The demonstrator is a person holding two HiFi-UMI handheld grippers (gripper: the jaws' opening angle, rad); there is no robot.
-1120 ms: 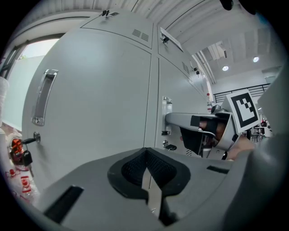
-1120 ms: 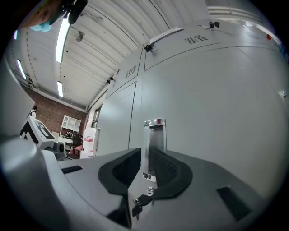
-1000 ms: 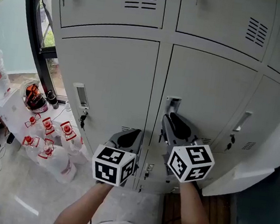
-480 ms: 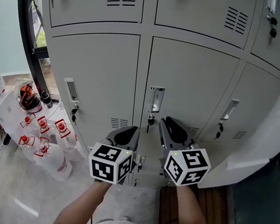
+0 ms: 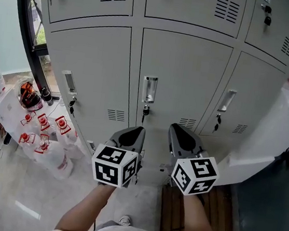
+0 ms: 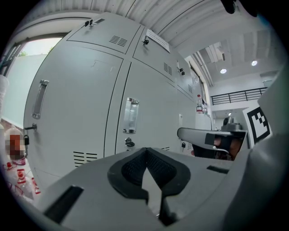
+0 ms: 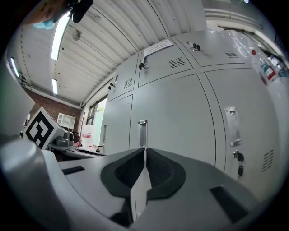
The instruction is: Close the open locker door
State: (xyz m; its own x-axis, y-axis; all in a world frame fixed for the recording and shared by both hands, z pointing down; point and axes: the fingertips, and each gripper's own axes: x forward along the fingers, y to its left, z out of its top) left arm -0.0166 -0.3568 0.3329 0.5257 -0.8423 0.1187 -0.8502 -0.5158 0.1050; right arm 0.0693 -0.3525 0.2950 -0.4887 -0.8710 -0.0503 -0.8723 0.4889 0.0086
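Head view showed me the bank of grey lockers, and the middle locker door (image 5: 183,80) sat flush with its neighbours, closed as far as I could see. Its handle (image 5: 148,89) stood upright near the door's left edge, with a key (image 5: 145,110) hanging just below it. I had both grippers held low in front of that door, apart from it and touching nothing. The left gripper (image 5: 134,134) pointed at the seam left of the handle, its jaws together at the tips and empty. The right gripper (image 5: 179,135) hung beside it, and its jaws were closing, nearly met, with nothing between them. In the right gripper view the handle lined up just above the jaw tips. Plastic bottles with red labels (image 5: 47,142) lay on the floor to the left.
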